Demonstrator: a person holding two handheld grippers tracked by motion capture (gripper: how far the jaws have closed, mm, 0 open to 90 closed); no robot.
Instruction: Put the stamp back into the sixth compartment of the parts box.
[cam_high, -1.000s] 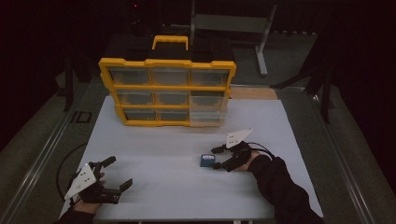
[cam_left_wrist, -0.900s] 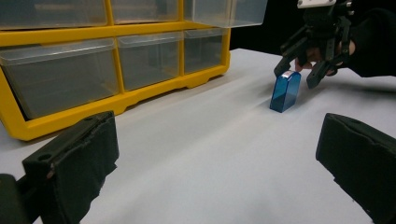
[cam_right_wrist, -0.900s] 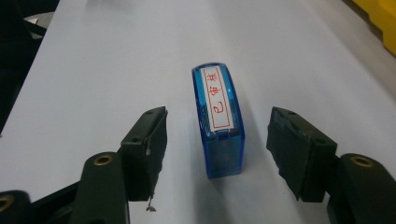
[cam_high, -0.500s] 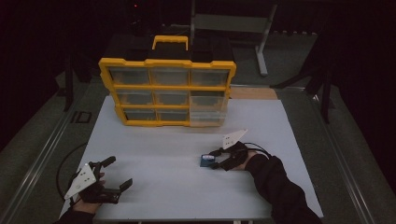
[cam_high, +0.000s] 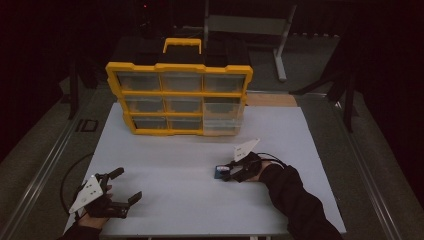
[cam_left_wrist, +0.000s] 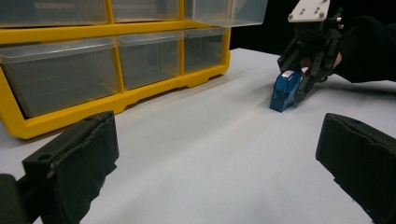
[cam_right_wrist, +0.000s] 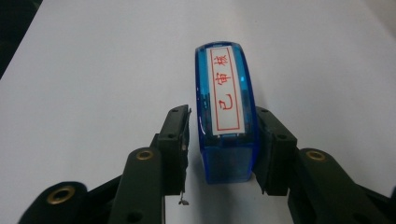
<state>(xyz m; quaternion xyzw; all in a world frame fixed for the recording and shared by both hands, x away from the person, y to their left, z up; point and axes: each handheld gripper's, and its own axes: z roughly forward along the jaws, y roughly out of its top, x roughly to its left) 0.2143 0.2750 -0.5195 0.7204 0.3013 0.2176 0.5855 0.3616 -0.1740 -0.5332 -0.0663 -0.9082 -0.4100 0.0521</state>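
Here my right gripper (cam_high: 223, 173) lies low on the white table (cam_high: 200, 150), right of centre, forearm and dark sleeve (cam_high: 300, 200) reaching in from the near edge. Its jaws have just been closing around a blue stamp (cam_right_wrist: 225, 112); the right pad touches its side, while a thin gap remains at the left pad. My left gripper (cam_high: 125, 186) rests at the near left, jaws wide apart, holding nothing. The yellow organiser (cam_high: 180, 97) stands at the far side. The stamp's red characters are too small to read from above.
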